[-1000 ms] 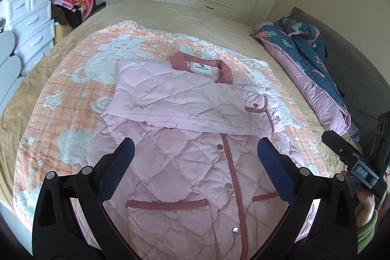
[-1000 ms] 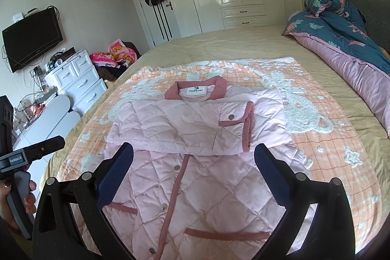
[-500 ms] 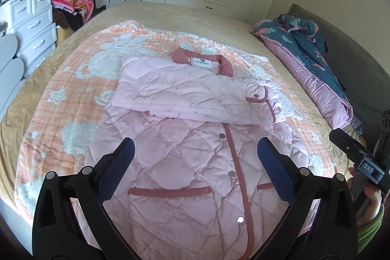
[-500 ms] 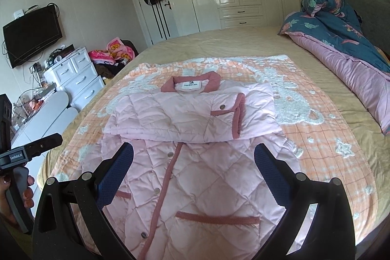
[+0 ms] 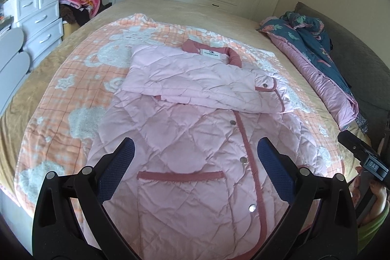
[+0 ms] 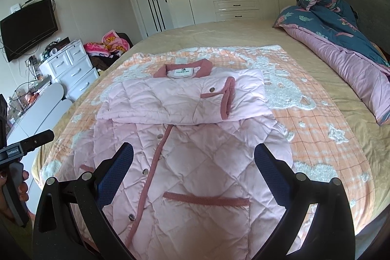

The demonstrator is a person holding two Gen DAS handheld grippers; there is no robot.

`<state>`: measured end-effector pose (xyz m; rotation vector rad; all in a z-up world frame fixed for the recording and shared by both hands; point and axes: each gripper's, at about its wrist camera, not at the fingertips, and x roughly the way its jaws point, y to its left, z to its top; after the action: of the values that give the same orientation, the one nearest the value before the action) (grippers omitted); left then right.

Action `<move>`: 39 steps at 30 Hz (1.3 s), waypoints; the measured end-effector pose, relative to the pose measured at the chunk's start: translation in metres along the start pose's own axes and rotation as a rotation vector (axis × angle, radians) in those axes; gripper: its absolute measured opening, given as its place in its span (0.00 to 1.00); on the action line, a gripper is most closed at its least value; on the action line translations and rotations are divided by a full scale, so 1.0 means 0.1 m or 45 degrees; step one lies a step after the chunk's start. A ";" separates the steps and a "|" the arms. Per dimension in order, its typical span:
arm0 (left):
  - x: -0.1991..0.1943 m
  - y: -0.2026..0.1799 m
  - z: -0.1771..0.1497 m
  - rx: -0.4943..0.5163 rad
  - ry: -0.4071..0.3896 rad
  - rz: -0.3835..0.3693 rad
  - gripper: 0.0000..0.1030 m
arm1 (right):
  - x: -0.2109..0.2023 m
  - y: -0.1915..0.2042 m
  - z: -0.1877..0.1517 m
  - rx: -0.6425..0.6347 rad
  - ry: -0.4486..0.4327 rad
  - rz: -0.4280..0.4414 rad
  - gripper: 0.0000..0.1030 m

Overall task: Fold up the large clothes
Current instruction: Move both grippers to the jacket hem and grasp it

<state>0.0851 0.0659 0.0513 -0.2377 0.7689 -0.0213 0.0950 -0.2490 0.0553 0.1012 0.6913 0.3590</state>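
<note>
Bed | pink coat flat, sleeves folded | left claw spread | right claw spread

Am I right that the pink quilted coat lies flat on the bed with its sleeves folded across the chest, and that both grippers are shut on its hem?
Not quite. The pink quilted coat does lie on the bed with its sleeves folded across the chest, but both wrist views show the left gripper and right gripper open above the coat's lower part, gripping nothing.
</note>
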 end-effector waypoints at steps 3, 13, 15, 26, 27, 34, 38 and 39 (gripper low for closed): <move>0.01 0.05 -0.07 -0.014 0.006 0.006 0.92 | 0.00 -0.01 -0.07 -0.003 0.012 -0.002 0.96; 0.10 0.28 -0.36 -0.037 0.056 0.075 0.92 | 0.06 -0.19 -0.32 0.001 0.095 -0.041 0.96; 0.11 0.32 -0.41 -0.039 0.062 0.095 0.92 | 0.08 -0.22 -0.37 0.001 0.109 -0.049 0.96; 0.23 0.49 -0.69 -0.033 0.134 0.166 0.92 | 0.10 -0.44 -0.62 0.015 0.174 -0.098 0.96; 0.24 0.51 -0.70 -0.034 0.139 0.168 0.92 | 0.10 -0.46 -0.65 0.018 0.180 -0.101 0.96; 0.26 0.76 -0.91 -0.071 0.178 0.192 0.92 | 0.06 -0.61 -0.78 0.042 0.207 -0.121 0.96; 0.20 0.91 -1.06 -0.125 0.189 0.175 0.92 | 0.03 -0.69 -0.83 0.051 0.211 -0.139 0.96; 0.16 0.94 -1.09 -0.131 0.181 0.166 0.91 | 0.02 -0.71 -0.84 0.053 0.213 -0.143 0.96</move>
<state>0.0148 0.1337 -0.0562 -0.2851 0.9270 0.1260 0.0637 -0.3168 -0.0251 0.0725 0.8661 0.2472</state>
